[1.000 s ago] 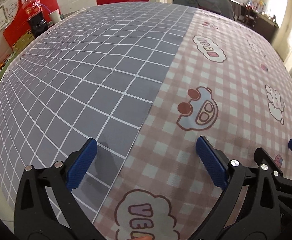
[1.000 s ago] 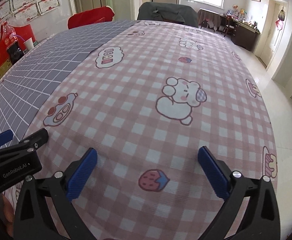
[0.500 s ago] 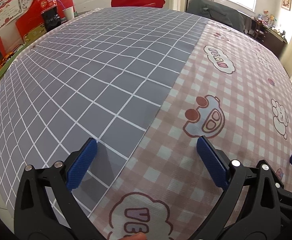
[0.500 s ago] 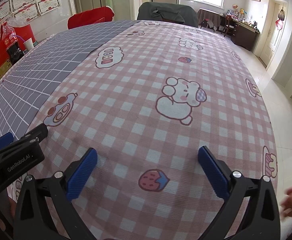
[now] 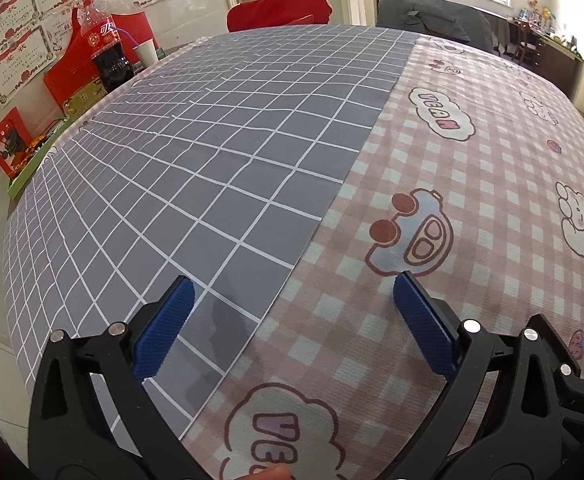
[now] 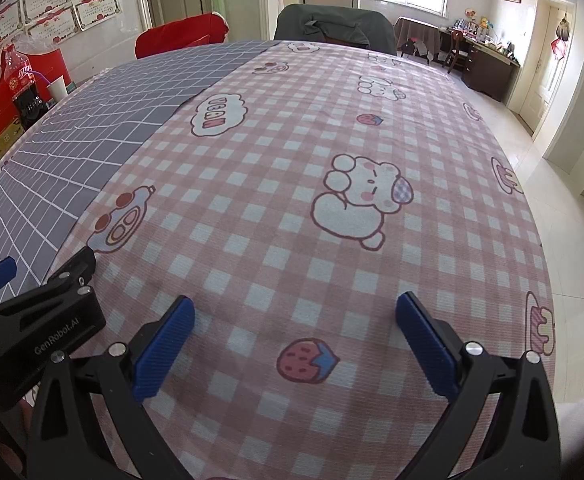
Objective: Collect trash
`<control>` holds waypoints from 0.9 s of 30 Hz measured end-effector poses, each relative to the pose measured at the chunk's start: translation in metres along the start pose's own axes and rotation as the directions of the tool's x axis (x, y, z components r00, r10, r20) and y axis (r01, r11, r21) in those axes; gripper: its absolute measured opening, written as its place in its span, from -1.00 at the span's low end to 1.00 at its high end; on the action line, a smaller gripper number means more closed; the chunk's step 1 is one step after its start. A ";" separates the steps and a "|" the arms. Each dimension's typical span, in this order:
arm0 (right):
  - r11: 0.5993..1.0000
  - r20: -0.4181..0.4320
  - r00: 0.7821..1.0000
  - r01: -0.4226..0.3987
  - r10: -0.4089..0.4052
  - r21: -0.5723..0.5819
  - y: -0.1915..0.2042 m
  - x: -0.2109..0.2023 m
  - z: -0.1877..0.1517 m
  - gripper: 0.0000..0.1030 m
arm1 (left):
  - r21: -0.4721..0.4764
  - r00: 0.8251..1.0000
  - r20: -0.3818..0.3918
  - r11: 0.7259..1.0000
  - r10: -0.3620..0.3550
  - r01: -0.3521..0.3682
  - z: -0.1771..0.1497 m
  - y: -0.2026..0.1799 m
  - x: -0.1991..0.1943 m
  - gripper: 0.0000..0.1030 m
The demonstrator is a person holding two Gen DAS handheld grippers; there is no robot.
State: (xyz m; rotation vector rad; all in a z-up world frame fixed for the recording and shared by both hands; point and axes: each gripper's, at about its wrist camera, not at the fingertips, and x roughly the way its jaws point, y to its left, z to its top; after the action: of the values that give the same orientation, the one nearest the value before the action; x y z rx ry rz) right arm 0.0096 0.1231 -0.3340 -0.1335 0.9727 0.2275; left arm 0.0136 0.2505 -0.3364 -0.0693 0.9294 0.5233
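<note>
My left gripper [image 5: 292,320] is open and empty, low over the seam between the grey grid cloth [image 5: 219,152] and the pink checked cloth [image 5: 472,200]. My right gripper [image 6: 296,328] is open and empty over the pink checked cloth [image 6: 332,140] near the table's front edge. The left gripper's black body [image 6: 35,324] shows at the left of the right wrist view. A cola bottle [image 5: 105,52] and a white paper cup [image 5: 147,50] stand at the far left edge. No loose trash shows on the cloths.
A red box [image 5: 67,76] and small boxes [image 5: 7,144] sit along the left wall. A red chair [image 6: 183,38] and a grey chair [image 6: 332,26] stand at the far side. Tiled floor [image 6: 564,208] lies to the right.
The left gripper has swung its view left and tilted up, bringing the bottle and cup further into view. The right gripper has stayed still. A hand briefly seen at the lower right is gone.
</note>
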 end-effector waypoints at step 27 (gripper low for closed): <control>1.000 0.000 1.000 0.000 0.000 0.003 -0.001 0.001 0.001 0.92 | 0.015 1.000 0.008 1.000 0.026 -0.026 0.000 -0.003 -0.002 0.90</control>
State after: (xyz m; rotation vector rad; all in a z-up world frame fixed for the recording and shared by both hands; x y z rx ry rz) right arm 0.0112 0.1222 -0.3339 -0.1312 0.9729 0.2260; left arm 0.0141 0.2473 -0.3355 -0.0415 0.9277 0.5405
